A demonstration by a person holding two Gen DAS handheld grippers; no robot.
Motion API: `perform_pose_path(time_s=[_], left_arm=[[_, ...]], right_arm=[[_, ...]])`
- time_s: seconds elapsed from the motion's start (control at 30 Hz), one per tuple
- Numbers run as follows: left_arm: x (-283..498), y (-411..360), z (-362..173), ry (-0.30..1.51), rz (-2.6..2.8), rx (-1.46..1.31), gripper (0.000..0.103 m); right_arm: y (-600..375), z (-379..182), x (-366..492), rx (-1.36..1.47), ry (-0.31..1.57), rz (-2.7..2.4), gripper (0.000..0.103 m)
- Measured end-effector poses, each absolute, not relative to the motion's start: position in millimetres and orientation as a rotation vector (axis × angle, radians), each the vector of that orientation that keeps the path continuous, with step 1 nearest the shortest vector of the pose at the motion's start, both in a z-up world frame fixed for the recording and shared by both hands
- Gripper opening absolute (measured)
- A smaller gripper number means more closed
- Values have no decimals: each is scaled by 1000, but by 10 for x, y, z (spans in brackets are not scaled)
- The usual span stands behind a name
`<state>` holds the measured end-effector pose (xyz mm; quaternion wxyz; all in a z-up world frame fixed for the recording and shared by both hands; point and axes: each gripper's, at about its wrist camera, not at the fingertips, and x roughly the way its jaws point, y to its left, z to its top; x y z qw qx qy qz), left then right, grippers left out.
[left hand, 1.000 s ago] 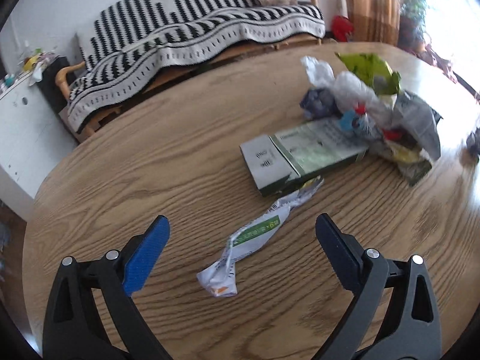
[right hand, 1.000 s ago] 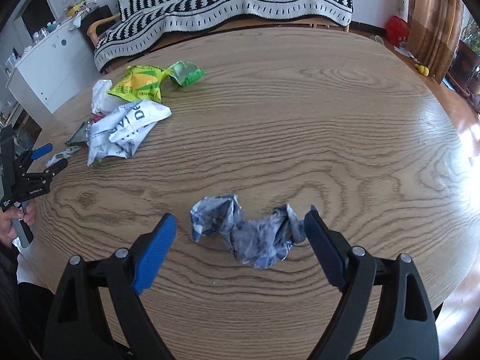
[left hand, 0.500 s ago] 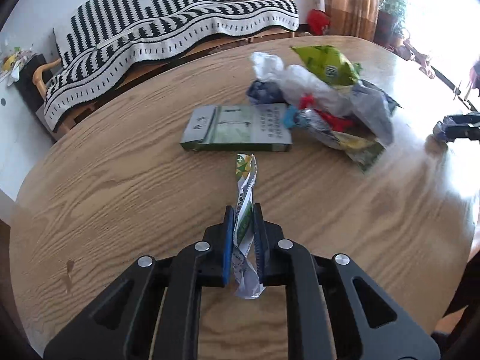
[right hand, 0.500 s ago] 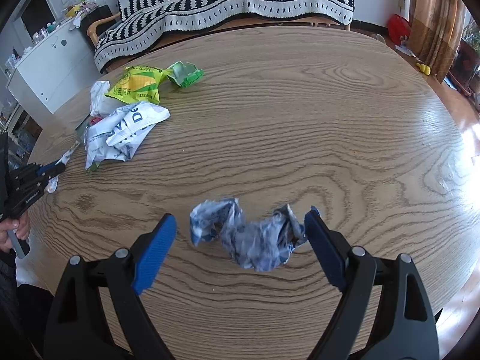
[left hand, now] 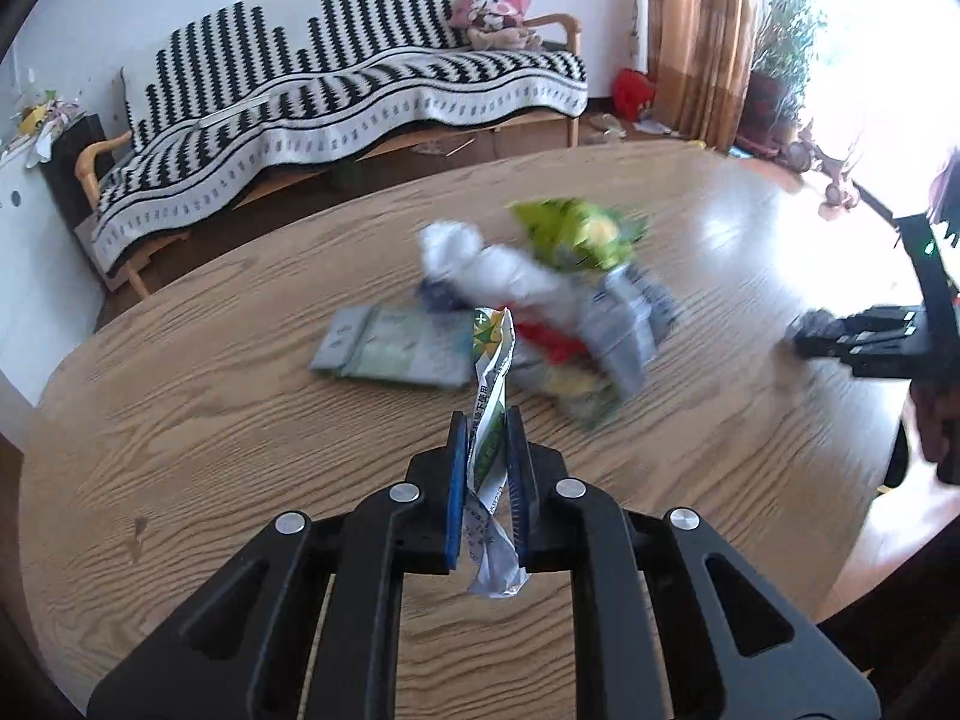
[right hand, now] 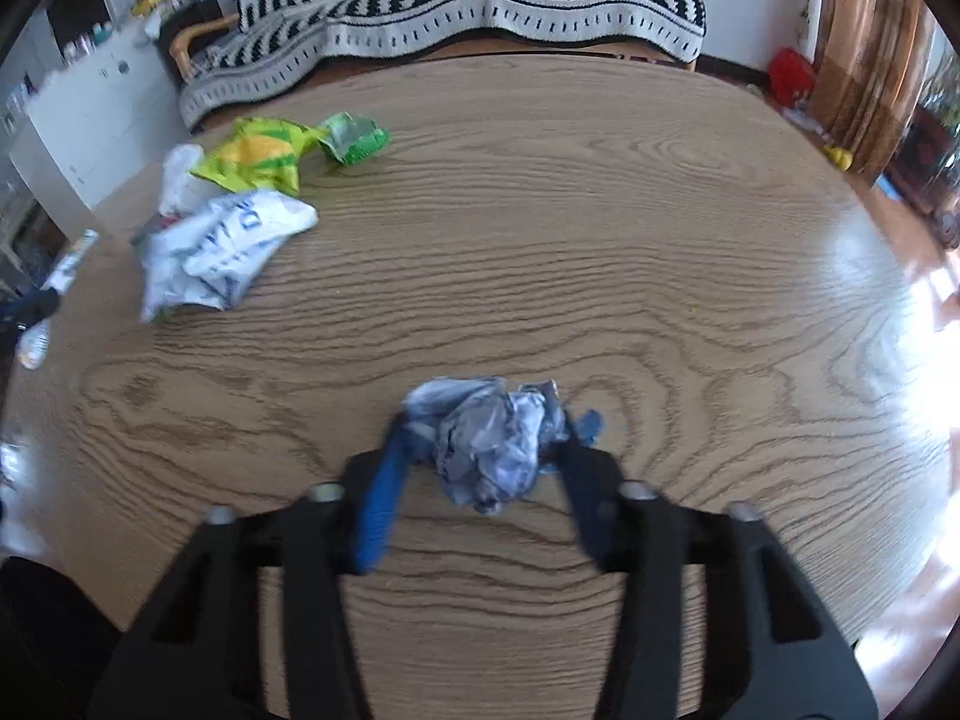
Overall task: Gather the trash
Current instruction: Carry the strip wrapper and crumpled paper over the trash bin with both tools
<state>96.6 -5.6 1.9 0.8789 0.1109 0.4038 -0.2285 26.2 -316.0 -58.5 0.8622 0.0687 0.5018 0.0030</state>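
Observation:
My left gripper (left hand: 486,426) is shut on a twisted white-and-green wrapper (left hand: 493,396) and holds it above the round wooden table (left hand: 210,420). Beyond it lies a pile of trash: a flat grey-green box (left hand: 396,348), a white bag (left hand: 486,264), a yellow-green snack bag (left hand: 576,231) and a grey wrapper (left hand: 630,318). My right gripper (right hand: 486,426) has closed onto a crumpled blue-grey paper ball (right hand: 498,438) on the table; it also shows in the left wrist view (left hand: 864,330). The pile shows in the right wrist view, with the snack bag (right hand: 264,156) and a white bag (right hand: 222,252).
A sofa with a black-and-white striped blanket (left hand: 336,96) stands behind the table. A white cabinet (right hand: 78,126) is at the left, curtains (left hand: 696,30) and plants at the right. A green crumpled wrapper (right hand: 357,138) lies beside the snack bag.
My left gripper closed on the twisted wrapper and lifted it off the table. My right gripper closed in on the crumpled paper ball, squeezing it narrower.

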Motion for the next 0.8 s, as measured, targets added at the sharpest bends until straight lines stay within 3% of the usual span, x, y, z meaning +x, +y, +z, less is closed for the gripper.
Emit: perform_pose_path(time_s=[0.3,0.8], left_arm=[[700,-1055,198,792,-601,266,12],[-247,-3297,97,749,-946,358,12]], right_arm=[[-3564,-293,-238,180,956,-44,36],[-5651,-245,-1898,412,832,-465,36]])
